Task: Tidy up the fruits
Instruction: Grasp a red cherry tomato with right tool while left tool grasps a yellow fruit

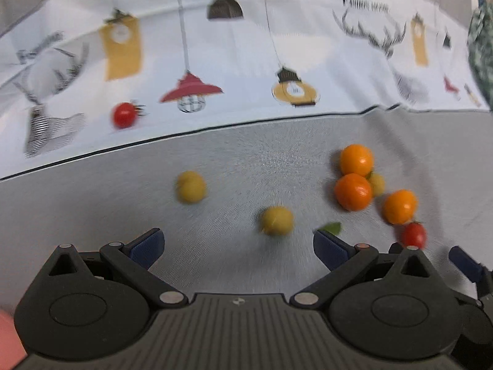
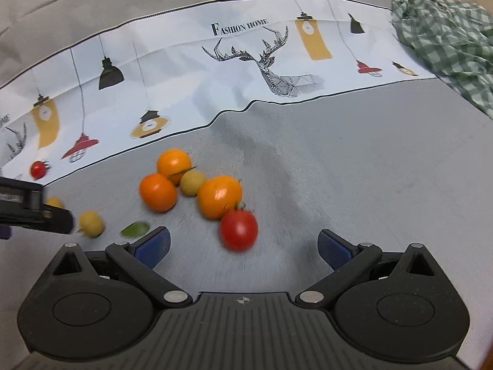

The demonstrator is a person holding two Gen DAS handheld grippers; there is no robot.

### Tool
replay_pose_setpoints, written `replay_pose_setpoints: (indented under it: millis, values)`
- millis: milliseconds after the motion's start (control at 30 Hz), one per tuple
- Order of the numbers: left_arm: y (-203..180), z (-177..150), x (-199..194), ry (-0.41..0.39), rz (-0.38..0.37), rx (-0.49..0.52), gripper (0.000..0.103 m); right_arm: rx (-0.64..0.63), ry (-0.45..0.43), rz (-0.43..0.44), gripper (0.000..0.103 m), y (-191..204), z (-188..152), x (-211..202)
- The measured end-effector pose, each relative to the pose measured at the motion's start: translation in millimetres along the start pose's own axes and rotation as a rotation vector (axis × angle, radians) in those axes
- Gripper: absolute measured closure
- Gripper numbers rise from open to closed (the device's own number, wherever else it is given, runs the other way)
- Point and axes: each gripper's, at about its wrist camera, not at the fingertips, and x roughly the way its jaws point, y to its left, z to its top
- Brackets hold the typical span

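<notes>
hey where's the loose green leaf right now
The green leaf lies on the grey cloth low and left in the right wrist view, between a yellow fruit and the right gripper, apart from the oranges.

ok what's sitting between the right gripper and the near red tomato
Nothing: in the right wrist view only bare grey cloth lies between the open right gripper and the red tomato.

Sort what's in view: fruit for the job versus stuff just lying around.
For the job: three oranges, three yellow fruits, two red tomatoes.

Just lying about: green leaf, printed cloth, checked cloth.
</notes>
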Motion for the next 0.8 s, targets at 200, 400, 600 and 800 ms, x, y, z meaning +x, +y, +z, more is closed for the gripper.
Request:
replay_pose_setpoints:
  millis: [200,400,600,800]
  values:
    - [1,6,46,-0.003,0.013,-0.007,0.000,-0.156,-0.027,-0.041,0.005,12,-13,25]
    - [-1,6,44,-0.018,0.028,-0.013,0.011,-0.142,-0.039,-0.034,0.030,11,-12,27]
    - [0,7,8,-0.027,-0.035,-0.055,0.074,-0.143,-0.068,-0.028,0.073,13,-12,13]
    - [10,-10,-46,-0.055,-0.062,-0.056,0.074,-0.047,-0.081,-0.048,0.073,0,-8,-7]
